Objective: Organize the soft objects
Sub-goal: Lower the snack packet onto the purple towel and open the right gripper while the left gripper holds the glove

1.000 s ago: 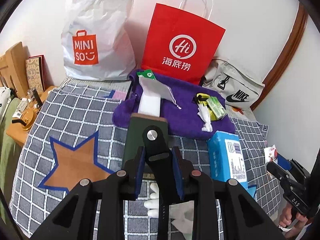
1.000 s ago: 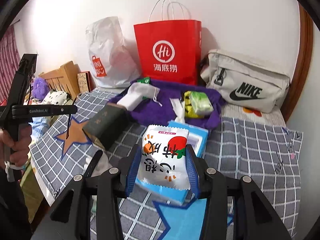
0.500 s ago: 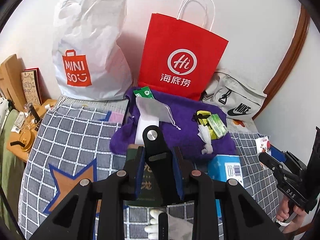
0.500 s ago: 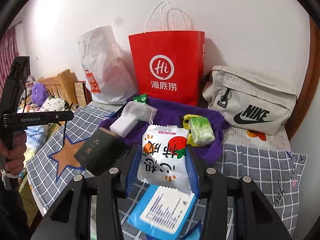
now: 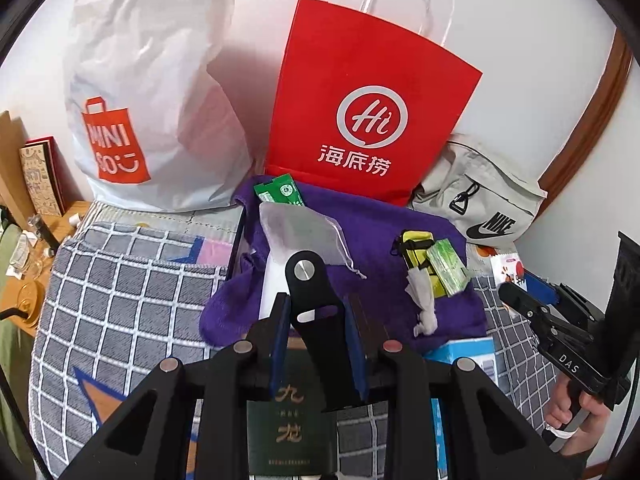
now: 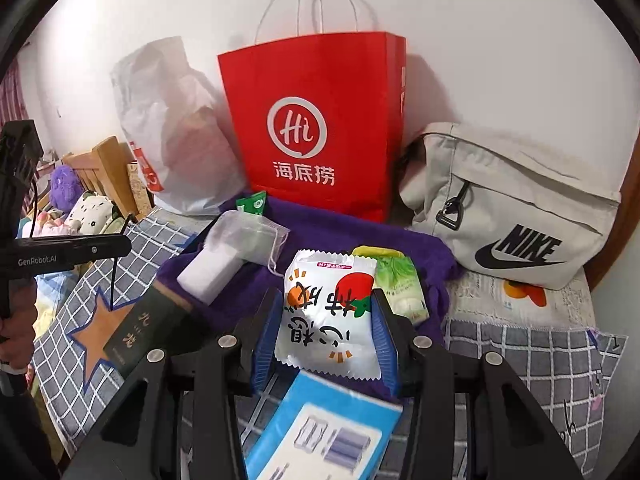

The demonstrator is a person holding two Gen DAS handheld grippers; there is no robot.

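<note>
My right gripper [image 6: 325,320] is shut on a white snack packet [image 6: 328,312] with red fruit print, held above the near edge of the purple towel [image 6: 344,232]. My left gripper [image 5: 316,336] is shut on a flat black bar [image 5: 316,312] with a silver rivet, above a dark green box [image 5: 290,432]. On the towel [image 5: 380,220] lie a white mesh pouch [image 5: 296,236] over a white block, a green sachet [image 5: 280,194], a yellow pack [image 5: 416,248] and a green tissue pack [image 5: 448,272].
A red paper bag [image 5: 360,120], a white Miniso bag [image 5: 148,92] and a grey Nike bag [image 5: 480,208] stand against the wall. A blue box [image 6: 320,432] lies on the checked blanket [image 5: 120,280]. The right gripper also shows in the left wrist view [image 5: 560,332].
Both grippers have moved forward toward the purple towel and the bags, which now look larger. The snack packet now hangs over the towel's edge. The green box has slid under the left gripper.
</note>
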